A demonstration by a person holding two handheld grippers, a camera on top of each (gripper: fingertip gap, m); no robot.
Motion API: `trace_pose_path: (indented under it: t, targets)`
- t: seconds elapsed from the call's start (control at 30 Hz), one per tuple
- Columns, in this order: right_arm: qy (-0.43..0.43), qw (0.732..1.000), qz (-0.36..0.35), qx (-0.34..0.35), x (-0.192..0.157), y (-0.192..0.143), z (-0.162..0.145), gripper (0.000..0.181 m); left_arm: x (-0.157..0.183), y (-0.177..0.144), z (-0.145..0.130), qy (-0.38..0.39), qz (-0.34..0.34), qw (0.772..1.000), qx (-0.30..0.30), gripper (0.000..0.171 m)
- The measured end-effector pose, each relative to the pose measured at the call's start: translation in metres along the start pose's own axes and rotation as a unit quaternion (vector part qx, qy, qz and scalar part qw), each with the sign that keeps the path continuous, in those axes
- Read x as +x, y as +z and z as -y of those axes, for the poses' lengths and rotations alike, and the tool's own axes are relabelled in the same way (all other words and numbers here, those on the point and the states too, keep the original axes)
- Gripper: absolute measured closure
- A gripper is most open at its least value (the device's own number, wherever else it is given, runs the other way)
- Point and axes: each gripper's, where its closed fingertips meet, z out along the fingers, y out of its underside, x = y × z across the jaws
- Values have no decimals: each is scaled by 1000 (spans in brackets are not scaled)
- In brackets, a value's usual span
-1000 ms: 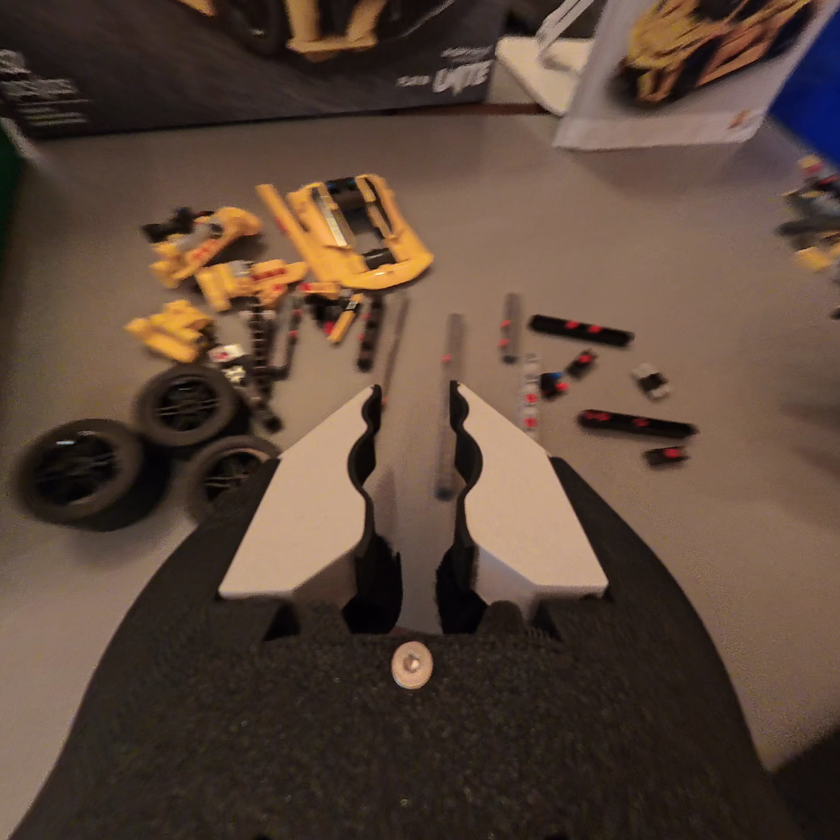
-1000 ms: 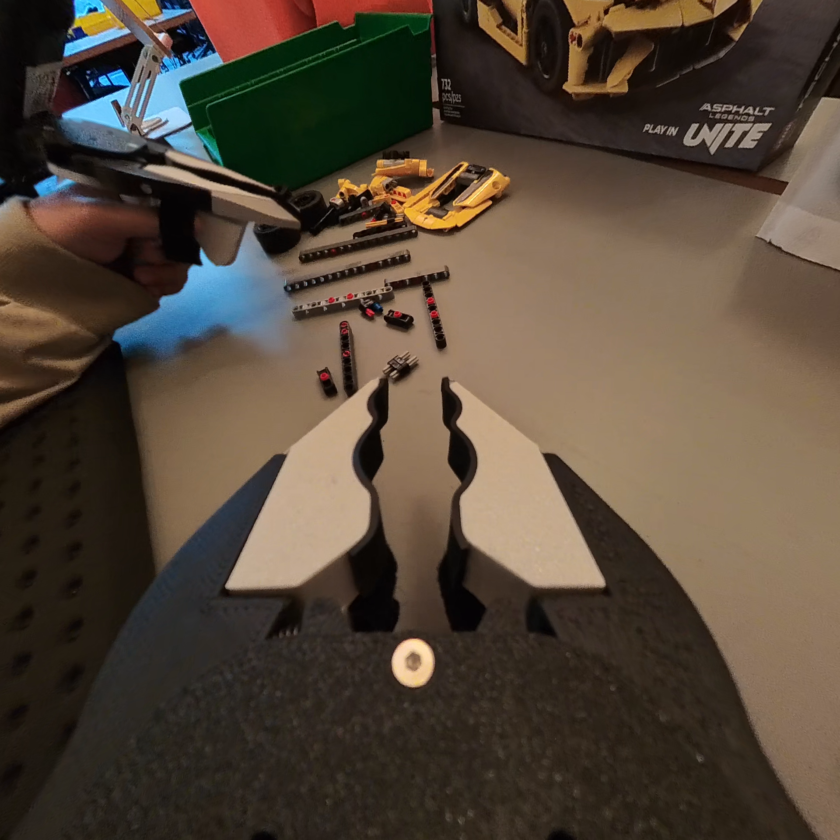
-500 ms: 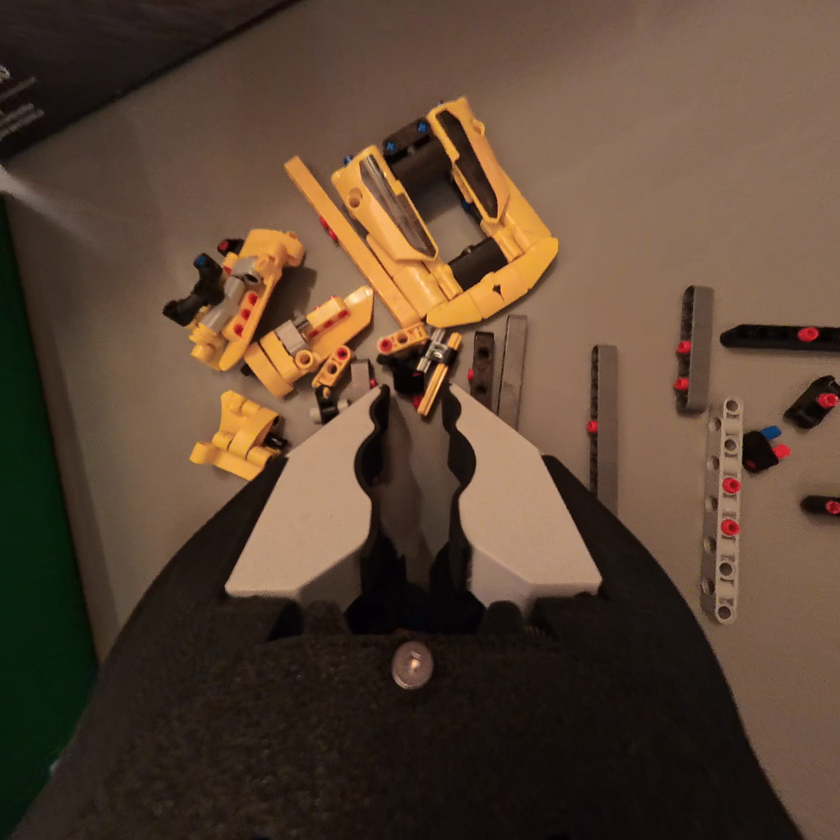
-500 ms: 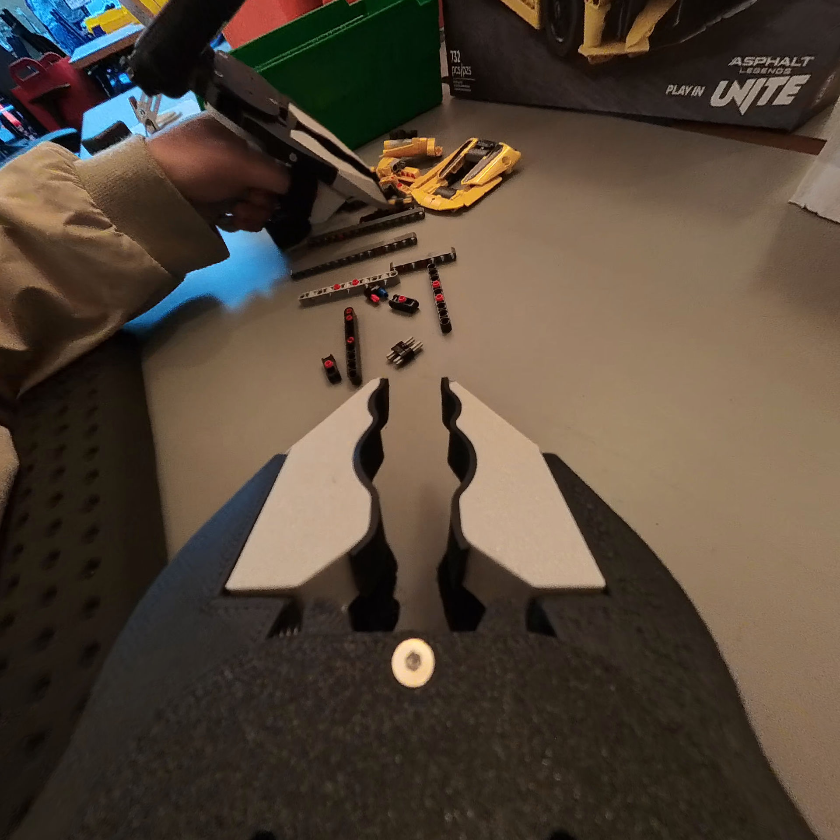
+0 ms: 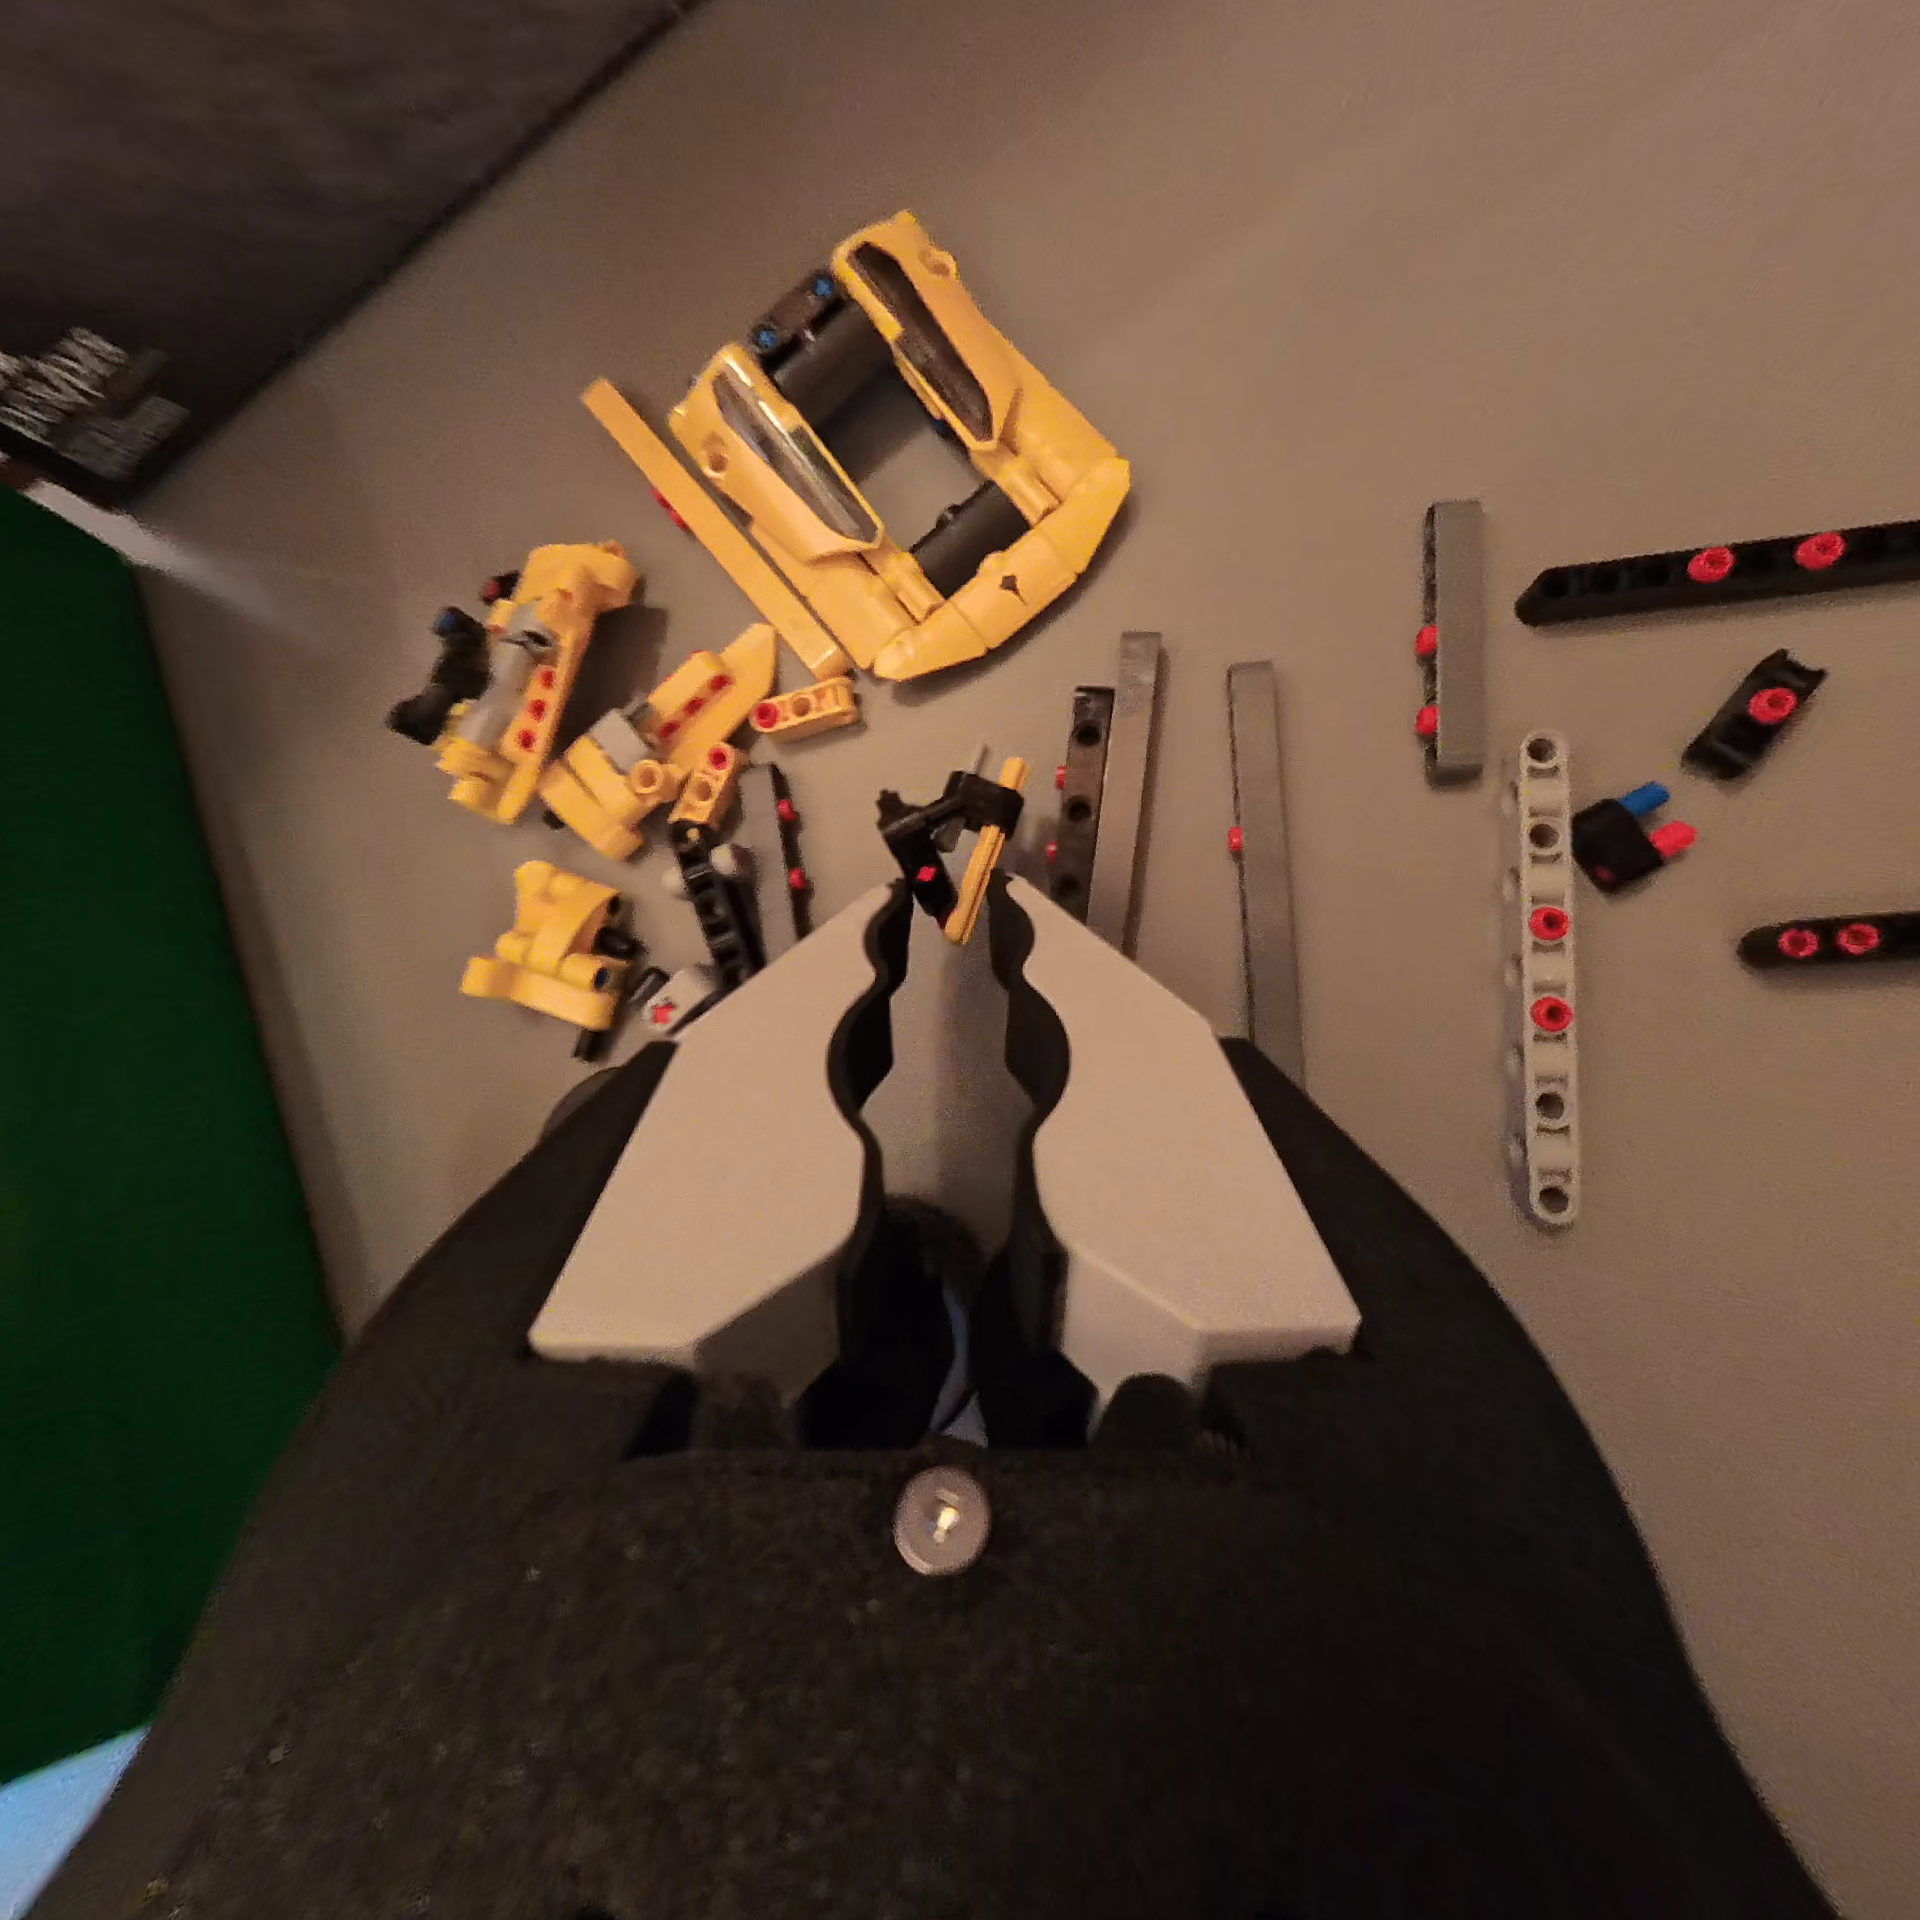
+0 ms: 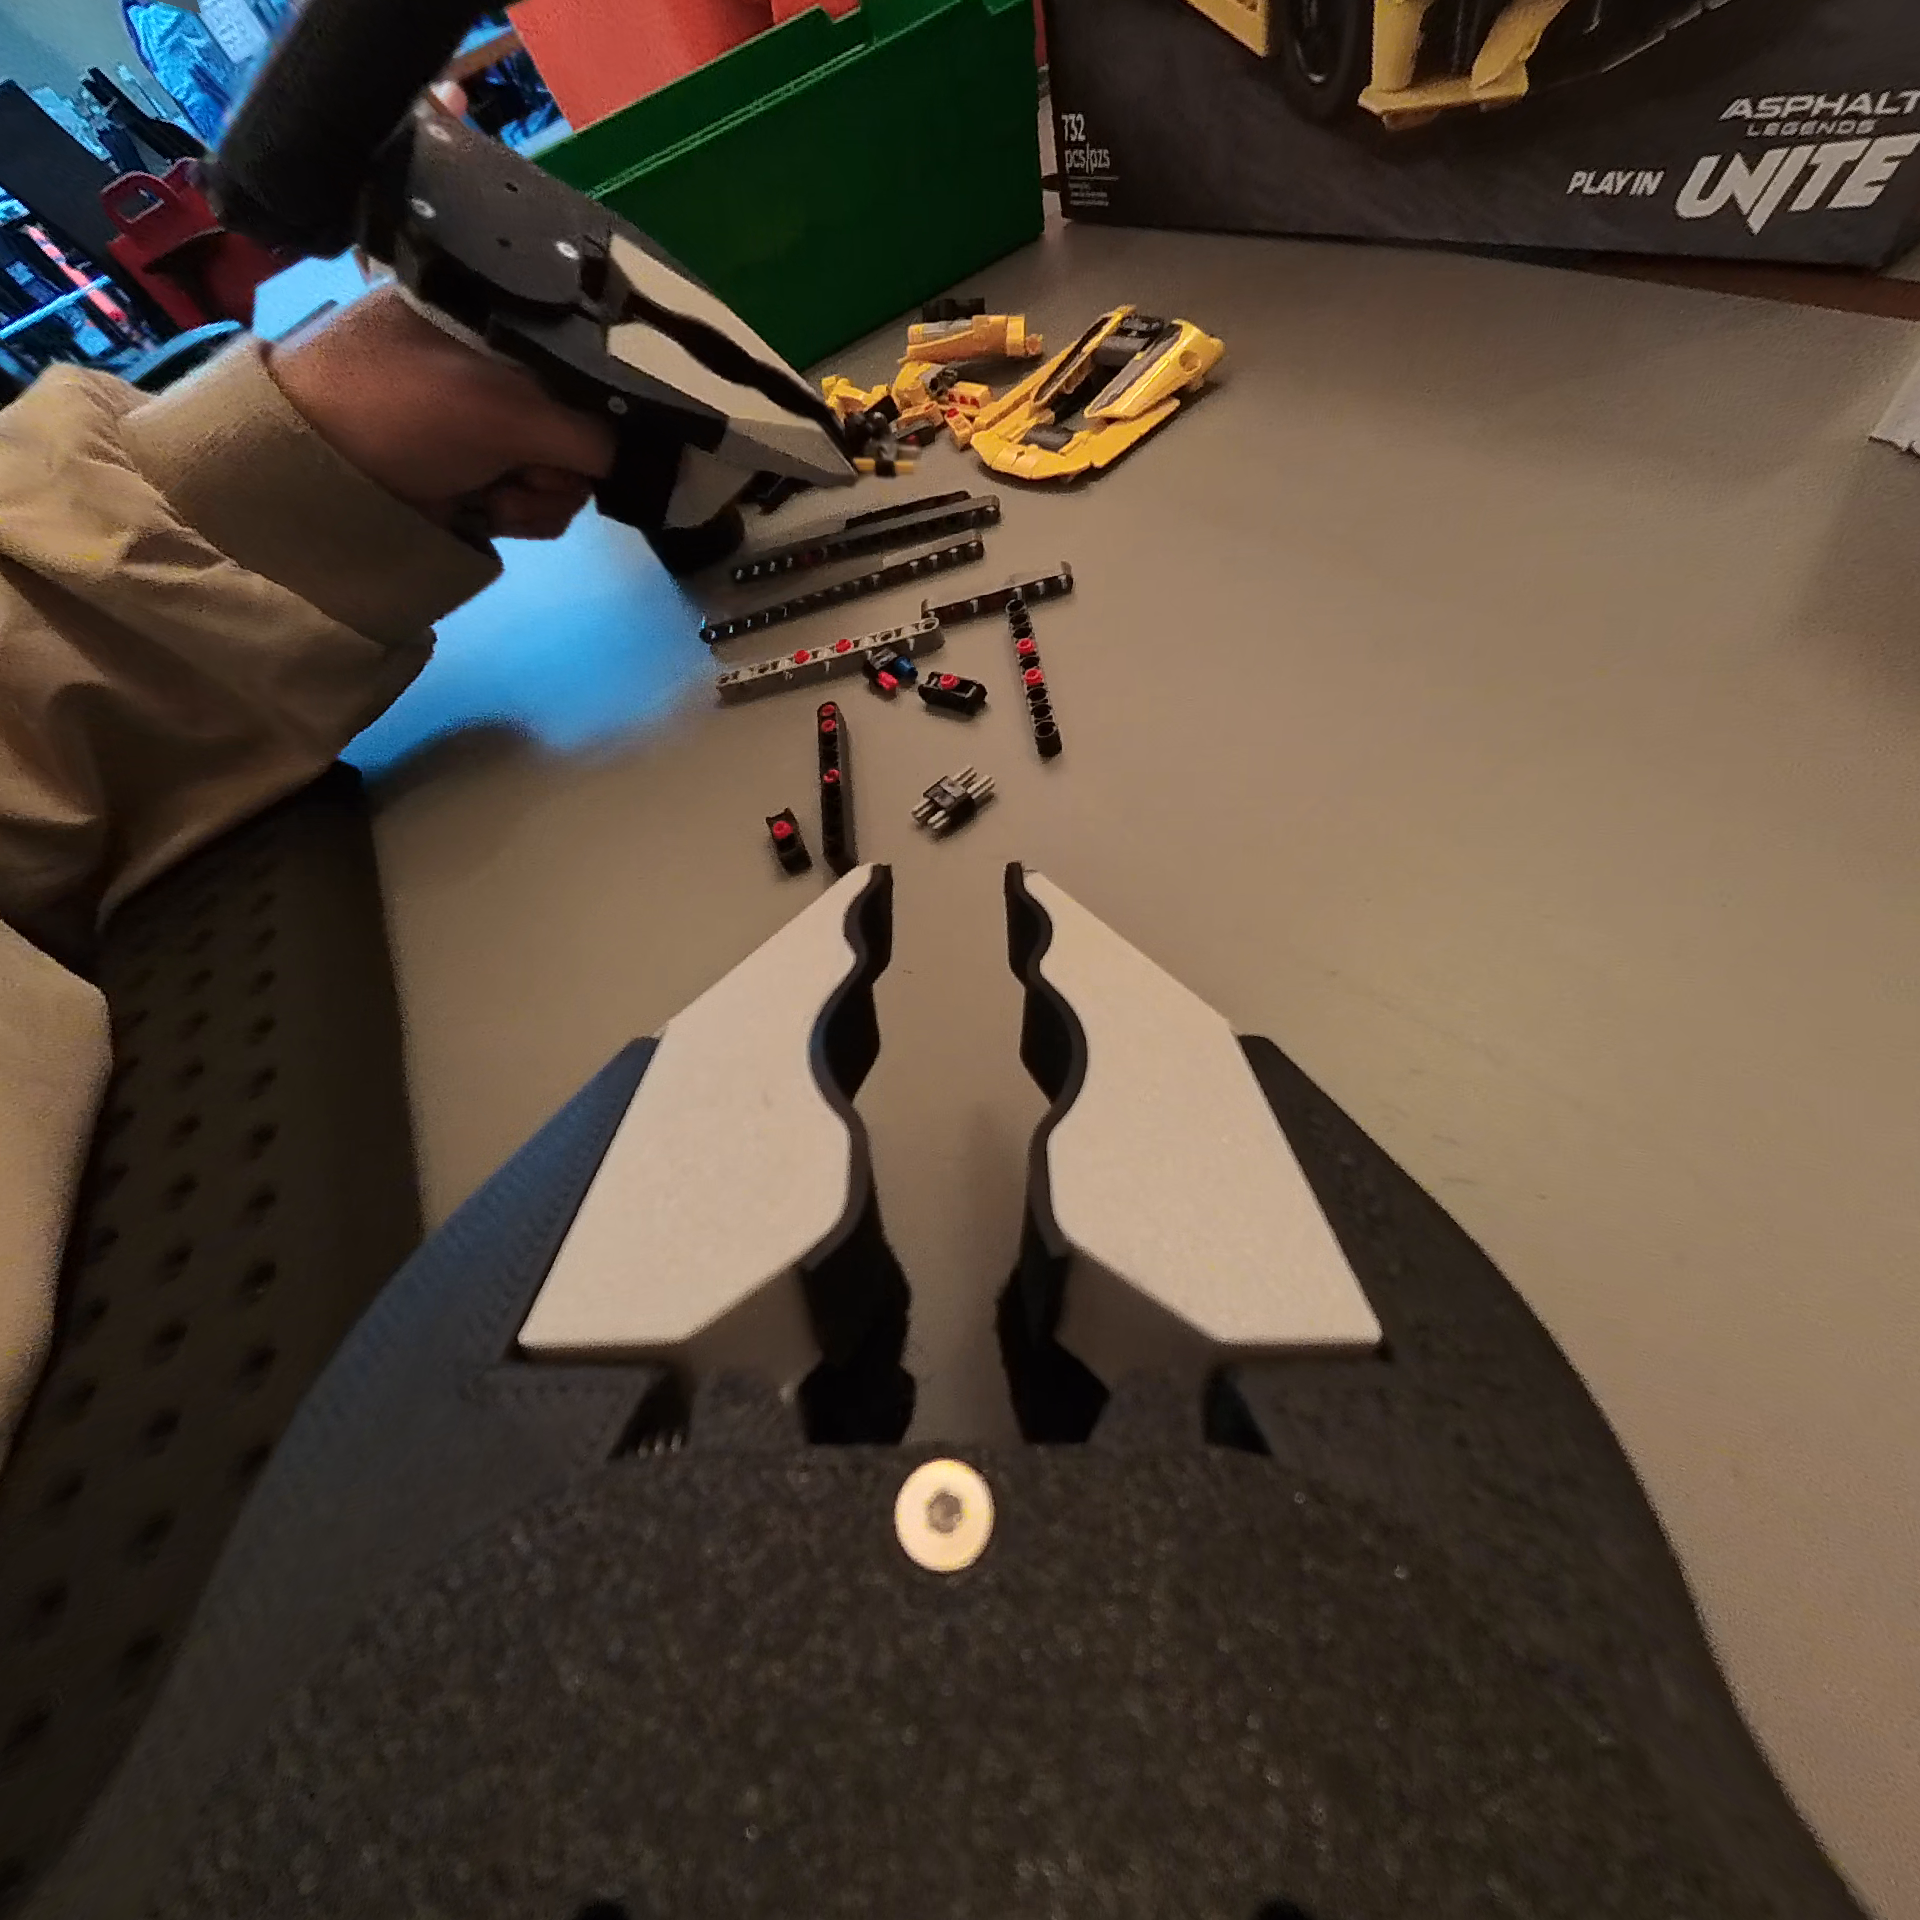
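The left gripper (image 5: 943, 891) pointed steeply down at the grey counter (image 5: 1455, 260), its jaws a narrow gap apart. Between its fingertips sat a small black and yellow piece (image 5: 961, 847); whether the pads actually pressed on it could not be told. At 11 o'clock from the tips lay the yellow car body section (image 5: 904, 457), and at 9 to 10 o'clock a scatter of smaller yellow assemblies (image 5: 582, 717). At 1 o'clock two dark grey beams (image 5: 1262, 831) lay side by side, slightly apart. At 3 o'clock a light grey beam (image 5: 1543, 977) with red pins lay lengthwise, with short black pieces beyond it. A green bin (image 5: 125, 1039) filled the 9 o'clock edge.

The right gripper (image 6: 948, 875) hovered low over bare counter, jaws apart and holding nothing. Nearest its tips, at 11 o'clock, lay a short black beam (image 6: 834, 784) with red pins, and at 12 o'clock a small dark connector (image 6: 953, 800). Farther off at 11 o'clock, the person's hand (image 6: 436, 416) held the other gripper, nose down among the yellow parts. A dark printed box (image 6: 1455, 114) stood at 1 o'clock.
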Motion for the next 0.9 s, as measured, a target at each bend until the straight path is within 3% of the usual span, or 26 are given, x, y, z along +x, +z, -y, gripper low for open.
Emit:
trace_pose_path:
  t: [0.23,0.33,0.43,0.9]
  targets:
    - [-6,1000,1,-13,-2,3,-5,161,9,-13,-22,-30,-12,999,4,156]
    - [-8,1000,0,-17,-1,4,-6,161,39,-25,-22,-67,-87,993,35,157]
    - [-6,1000,2,-20,-1,5,-7,161,52,-29,-33,-52,-85,995,32,156]
    - [-14,999,3,-38,-2,8,-14,161,47,-33,-33,-99,-101,989,52,151]
